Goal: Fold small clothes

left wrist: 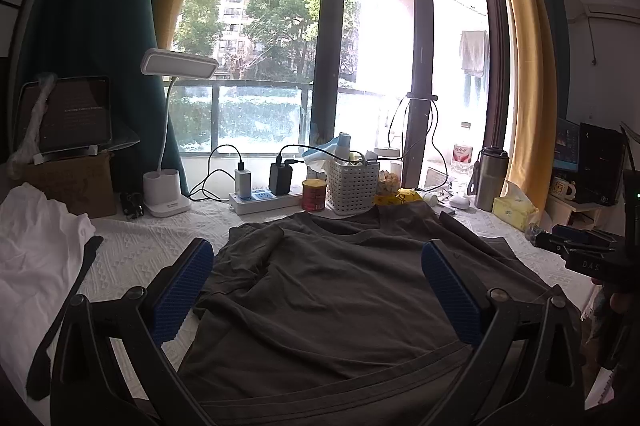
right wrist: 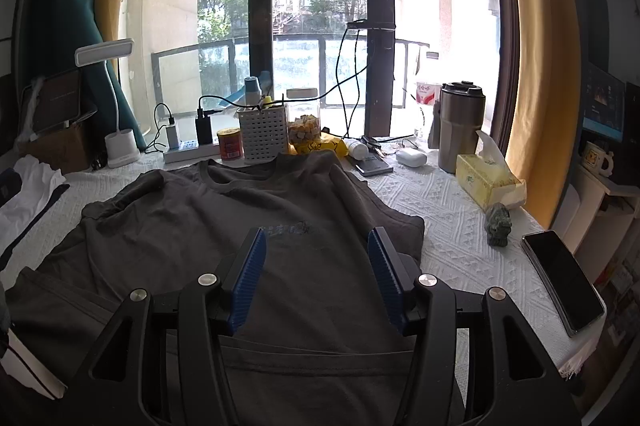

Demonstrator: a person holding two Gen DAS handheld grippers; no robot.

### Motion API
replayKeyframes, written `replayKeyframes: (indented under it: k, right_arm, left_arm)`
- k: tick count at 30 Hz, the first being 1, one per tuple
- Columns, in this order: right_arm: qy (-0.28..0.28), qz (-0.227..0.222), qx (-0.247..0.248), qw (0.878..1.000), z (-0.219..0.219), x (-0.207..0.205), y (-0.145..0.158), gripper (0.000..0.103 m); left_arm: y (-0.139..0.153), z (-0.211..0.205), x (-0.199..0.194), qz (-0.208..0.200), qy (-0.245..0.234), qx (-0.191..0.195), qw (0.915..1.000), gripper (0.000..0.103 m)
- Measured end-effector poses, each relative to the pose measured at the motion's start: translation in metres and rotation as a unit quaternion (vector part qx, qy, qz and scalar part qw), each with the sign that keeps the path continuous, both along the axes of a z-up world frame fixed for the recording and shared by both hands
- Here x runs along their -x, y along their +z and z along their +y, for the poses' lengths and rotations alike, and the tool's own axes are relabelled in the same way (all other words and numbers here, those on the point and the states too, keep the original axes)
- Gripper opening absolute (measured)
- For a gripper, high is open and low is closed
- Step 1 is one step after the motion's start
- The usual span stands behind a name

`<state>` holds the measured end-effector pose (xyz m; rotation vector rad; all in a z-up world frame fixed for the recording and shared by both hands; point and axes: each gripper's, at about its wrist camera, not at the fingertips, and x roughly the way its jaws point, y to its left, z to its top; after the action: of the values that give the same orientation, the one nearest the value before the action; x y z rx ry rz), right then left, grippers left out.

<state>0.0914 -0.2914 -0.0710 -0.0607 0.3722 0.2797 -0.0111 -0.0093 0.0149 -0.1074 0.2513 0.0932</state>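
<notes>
Directly beneath the left gripper (left wrist: 318, 290), whose blue pads stand wide apart with nothing between them, a dark grey T-shirt (left wrist: 340, 290) lies spread on the worktop (left wrist: 132, 250), which carries a white textured cover. The right gripper (right wrist: 318, 276) hovers over the same shirt, its blue pads likewise parted and gripping nothing, with the small chest print just ahead of its fingertips. The shirt's hem lies nearest both grippers and its round collar points away from them, with the left sleeve folded inward over the body. Left of the left gripper sits a crumpled white garment (left wrist: 36, 246). Right of the right gripper lie a black phone (right wrist: 562, 280), a small green figurine (right wrist: 498, 224) and a yellow tissue box (right wrist: 486, 182). Beyond the collar stand a white perforated basket (right wrist: 263, 136), a red can (right wrist: 231, 144), a power strip (left wrist: 264, 200) with chargers, a white desk lamp (left wrist: 166, 130) and a steel tumbler (right wrist: 460, 126), all before the window.
</notes>
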Motion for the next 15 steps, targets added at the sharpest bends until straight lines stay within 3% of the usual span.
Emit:
replayKeyframes:
  k: [15]
  right_arm:
    - [0.0,0.007,0.001,1.0,0.0009,-0.0058,-0.0036,0.056]
  left_arm:
    - [-0.0007,0.0029,-0.0048,0.005,0.0,0.0,1.0,0.102]
